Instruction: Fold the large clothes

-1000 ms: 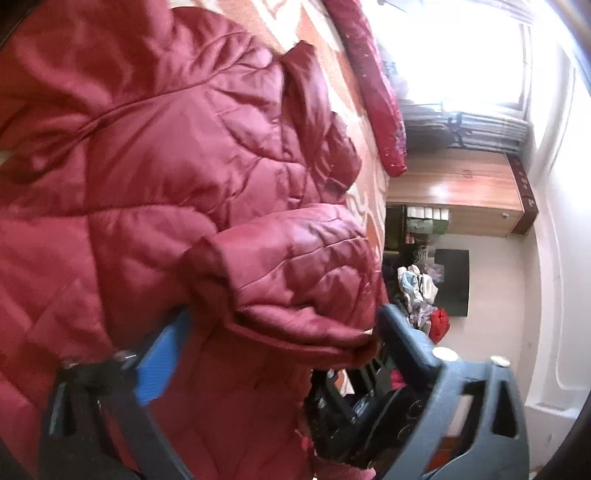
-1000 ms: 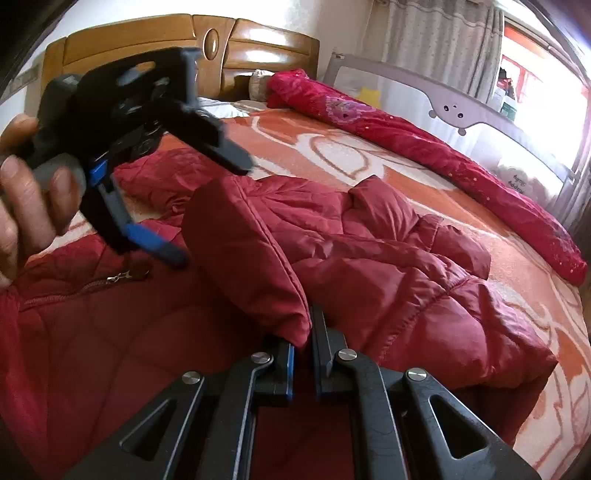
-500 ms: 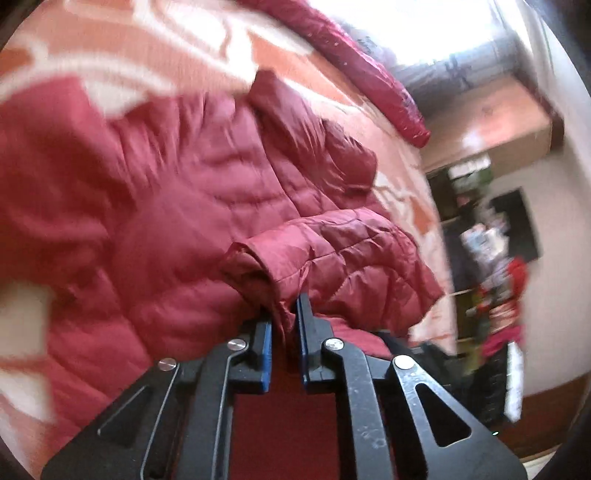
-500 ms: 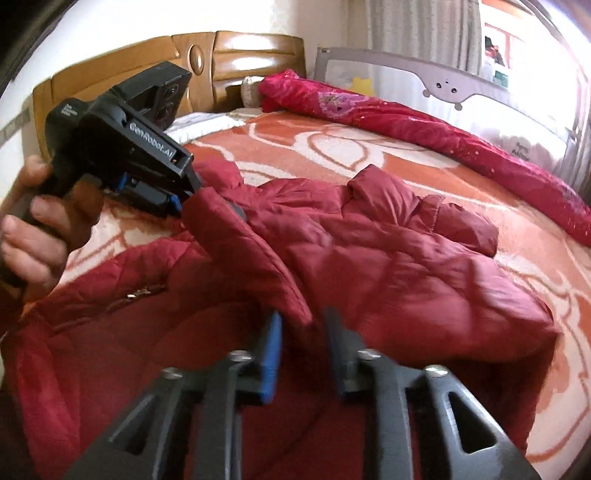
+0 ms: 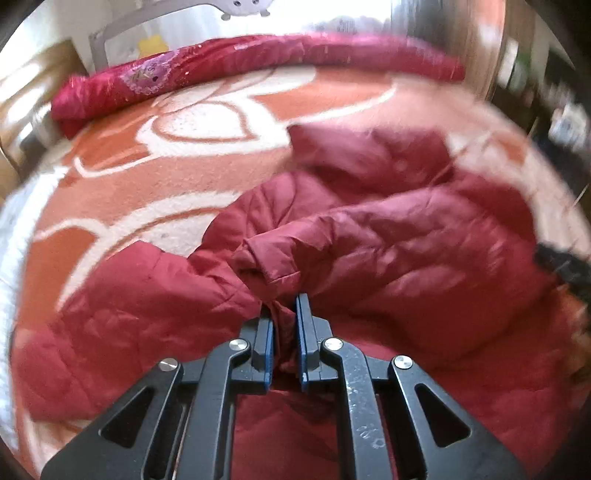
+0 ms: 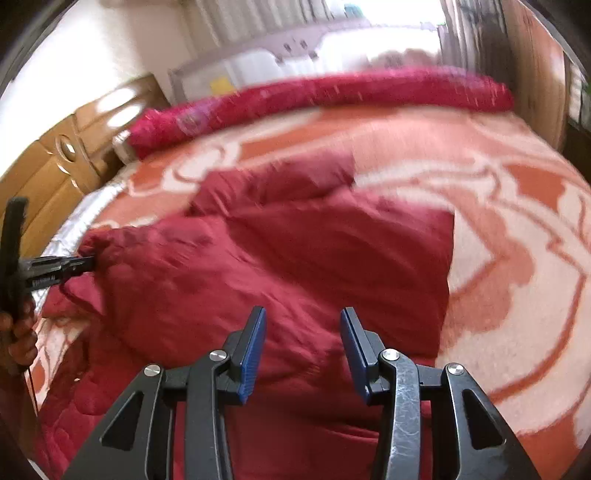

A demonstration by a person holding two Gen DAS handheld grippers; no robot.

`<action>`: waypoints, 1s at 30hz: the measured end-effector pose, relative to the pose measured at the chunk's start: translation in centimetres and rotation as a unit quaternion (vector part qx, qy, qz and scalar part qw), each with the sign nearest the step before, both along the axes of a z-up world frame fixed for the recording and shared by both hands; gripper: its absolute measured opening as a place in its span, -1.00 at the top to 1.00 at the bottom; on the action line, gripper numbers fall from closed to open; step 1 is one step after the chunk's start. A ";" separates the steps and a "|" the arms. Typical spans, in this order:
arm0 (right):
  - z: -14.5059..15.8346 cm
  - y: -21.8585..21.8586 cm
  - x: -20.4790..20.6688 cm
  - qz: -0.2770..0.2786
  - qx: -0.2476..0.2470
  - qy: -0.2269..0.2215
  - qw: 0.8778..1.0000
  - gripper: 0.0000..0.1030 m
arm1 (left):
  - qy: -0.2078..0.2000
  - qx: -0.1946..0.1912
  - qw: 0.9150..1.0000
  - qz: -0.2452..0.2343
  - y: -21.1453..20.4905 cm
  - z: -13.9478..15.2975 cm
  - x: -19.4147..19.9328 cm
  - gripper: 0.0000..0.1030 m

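One dark red quilted puffer jacket (image 5: pixel 388 251) lies spread on the bed, filling the middle and lower part of both views, and two black tools with blue pads work on it. The left tool (image 5: pixel 284 328), at the bottom centre of its own view, is clamped on a bunched fold of the jacket near a sleeve cuff, fabric squeezed between its pads. In the right wrist view that same tool (image 6: pixel 79 264) shows at the left edge, gripping the jacket's edge, with the person's left hand (image 6: pixel 18 332) below it. The right tool (image 6: pixel 303 343) sits at the bottom centre of its view with its fingers well apart, nothing between them, the jacket just beyond the tips; whether they touch the cloth is hard to tell through the blur. Around the jacket is one orange and cream patterned bedspread (image 5: pixel 155 184). One rolled crimson quilt (image 5: pixel 229 70) lies along the top of the frame, with a grey bed rail (image 5: pixel 159 18) behind it. One wooden headboard (image 6: pixel 62 166) stands at the left.
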State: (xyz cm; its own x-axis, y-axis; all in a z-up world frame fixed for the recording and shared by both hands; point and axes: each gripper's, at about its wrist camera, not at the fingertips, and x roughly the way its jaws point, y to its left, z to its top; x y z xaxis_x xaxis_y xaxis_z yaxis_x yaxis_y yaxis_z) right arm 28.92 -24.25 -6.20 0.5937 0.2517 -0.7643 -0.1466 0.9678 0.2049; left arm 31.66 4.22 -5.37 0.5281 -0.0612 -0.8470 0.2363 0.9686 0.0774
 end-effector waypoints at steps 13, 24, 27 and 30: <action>-3.1 0.4 0.6 -0.003 -0.017 0.035 0.999 0.14 | -0.017 -0.101 0.992 0.067 2.7 2.5 -2.7 0.52; -0.7 1.5 -0.4 -0.003 -0.053 0.009 0.999 0.04 | 0.073 -0.104 0.992 0.020 -4.2 -3.3 -0.6 0.51; 1.4 3.8 -0.9 0.032 -0.066 -0.029 0.997 0.05 | 0.065 -0.091 0.994 0.018 -4.7 -3.4 -0.9 0.51; 1.0 6.1 0.5 0.065 -0.067 -0.015 0.996 0.08 | 0.062 -0.079 0.995 0.018 -5.4 -3.3 -1.0 0.51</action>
